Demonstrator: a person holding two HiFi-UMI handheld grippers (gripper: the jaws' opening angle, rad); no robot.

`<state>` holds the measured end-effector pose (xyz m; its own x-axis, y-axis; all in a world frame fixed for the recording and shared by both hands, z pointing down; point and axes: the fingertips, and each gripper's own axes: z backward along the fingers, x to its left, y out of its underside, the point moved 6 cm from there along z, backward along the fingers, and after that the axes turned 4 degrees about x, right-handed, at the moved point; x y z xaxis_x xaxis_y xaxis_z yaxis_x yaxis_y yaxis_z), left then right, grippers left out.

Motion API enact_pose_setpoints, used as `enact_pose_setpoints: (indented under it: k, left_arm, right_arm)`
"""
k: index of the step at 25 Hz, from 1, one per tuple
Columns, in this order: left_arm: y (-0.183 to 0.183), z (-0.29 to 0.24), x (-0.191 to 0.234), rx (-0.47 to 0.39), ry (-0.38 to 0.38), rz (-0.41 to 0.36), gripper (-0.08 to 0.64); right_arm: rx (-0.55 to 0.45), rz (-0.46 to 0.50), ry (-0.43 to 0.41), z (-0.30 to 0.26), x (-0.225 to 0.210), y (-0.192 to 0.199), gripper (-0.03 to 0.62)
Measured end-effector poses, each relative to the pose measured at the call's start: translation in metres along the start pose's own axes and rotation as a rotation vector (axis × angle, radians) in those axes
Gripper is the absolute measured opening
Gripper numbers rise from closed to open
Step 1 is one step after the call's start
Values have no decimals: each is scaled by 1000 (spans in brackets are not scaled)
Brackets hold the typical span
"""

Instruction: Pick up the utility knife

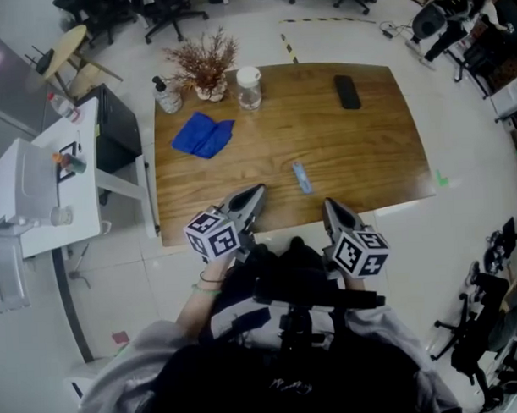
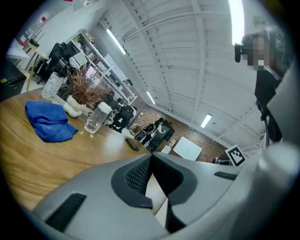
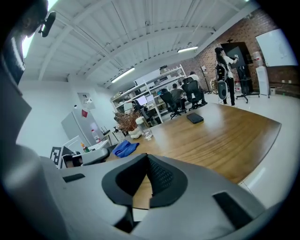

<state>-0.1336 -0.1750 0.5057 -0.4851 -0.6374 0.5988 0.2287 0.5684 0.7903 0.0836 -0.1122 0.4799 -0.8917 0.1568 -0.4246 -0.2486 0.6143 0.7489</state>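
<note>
Wooden table (image 1: 367, 155) is filling the open office floor. At its near edge the left hand-held gripper (image 1: 256, 193) is hovering, jaws pressed together, empty. Just beyond, the pale-blue utility knife (image 1: 301, 177) is lying flat, its long axis running away from the person and leaning slightly left; which end is the blade is unclear. The right hand-held gripper (image 1: 329, 204) is hovering closed too, probably staged for the reach.

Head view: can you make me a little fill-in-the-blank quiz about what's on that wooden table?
1. The crumpled cloth on the table is ____ in colour.
2. The utility knife lies flat on the wood, while the left gripper and the right gripper are shut and hold ____.
3. Seen from the head view, the flat black device lies on the table's far ____ side.

Missing words: blue; nothing; right.
</note>
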Motion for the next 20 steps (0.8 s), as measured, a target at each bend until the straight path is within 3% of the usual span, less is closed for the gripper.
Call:
enact_pose_setpoints:
  k: [9, 20]
  left_arm:
    - [0, -7, 6, -25, 1, 24, 6]
    - [10, -10, 11, -4, 1, 87, 6]
  right_arm:
    - [15, 71, 40, 11, -3, 7, 11]
    - [38, 78, 47, 16, -8, 18, 10]
